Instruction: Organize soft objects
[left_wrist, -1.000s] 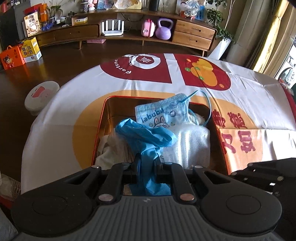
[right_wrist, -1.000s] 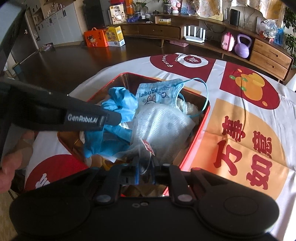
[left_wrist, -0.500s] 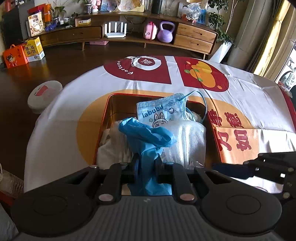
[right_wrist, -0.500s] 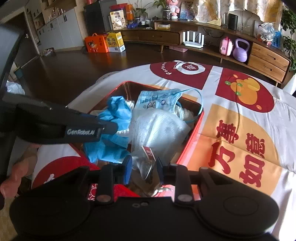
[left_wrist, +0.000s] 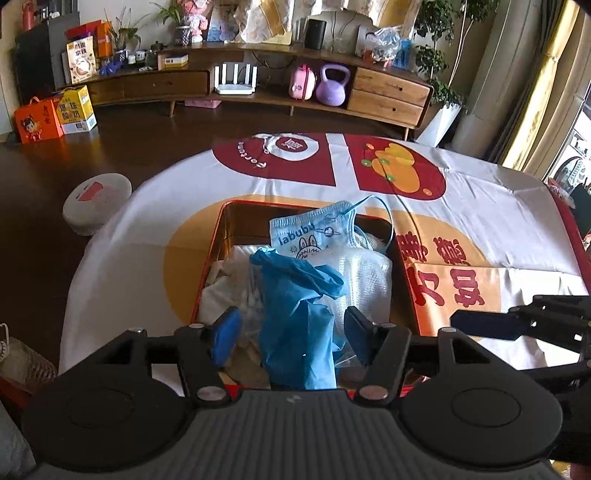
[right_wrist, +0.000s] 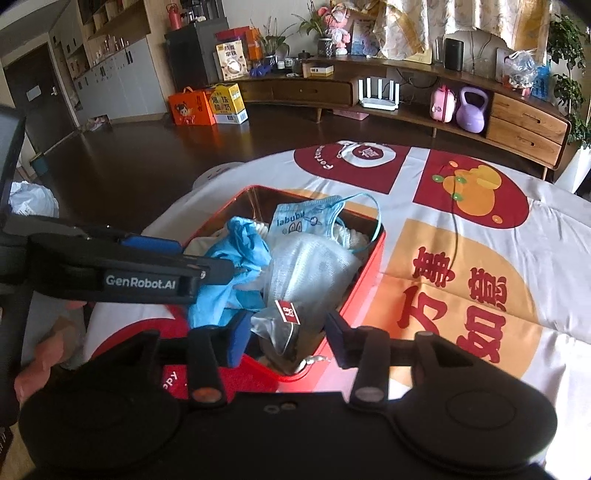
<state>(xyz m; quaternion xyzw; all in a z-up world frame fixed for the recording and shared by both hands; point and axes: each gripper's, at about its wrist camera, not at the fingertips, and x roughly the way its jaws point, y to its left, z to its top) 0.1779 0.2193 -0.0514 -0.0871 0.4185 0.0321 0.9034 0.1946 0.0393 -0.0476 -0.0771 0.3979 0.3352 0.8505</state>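
Observation:
A red tin (left_wrist: 221, 236) on the printed tablecloth holds soft things: a blue glove (left_wrist: 295, 295), a light blue "labubu" face mask (left_wrist: 314, 232) and a white mesh cloth (left_wrist: 369, 280). My left gripper (left_wrist: 291, 332) hangs over the tin's near edge with its jaws opening. The glove lies between the pads, and neither pad presses on it. My right gripper (right_wrist: 284, 339) is opening too, over the tin's near corner. A clear bag with a red label (right_wrist: 288, 314) lies loose between its pads, against the mesh cloth (right_wrist: 310, 266).
The tablecloth (left_wrist: 480, 221) spreads right of the tin. Off the table's left edge a round white device (left_wrist: 96, 197) sits on the dark floor. A long wooden sideboard (left_wrist: 388, 92) runs along the far wall. A hand (right_wrist: 37, 365) holds the left gripper's handle.
Both grippers went from shut to open, letting go of the blue glove and the clear bag. Both have drawn back and up a little from the tin.

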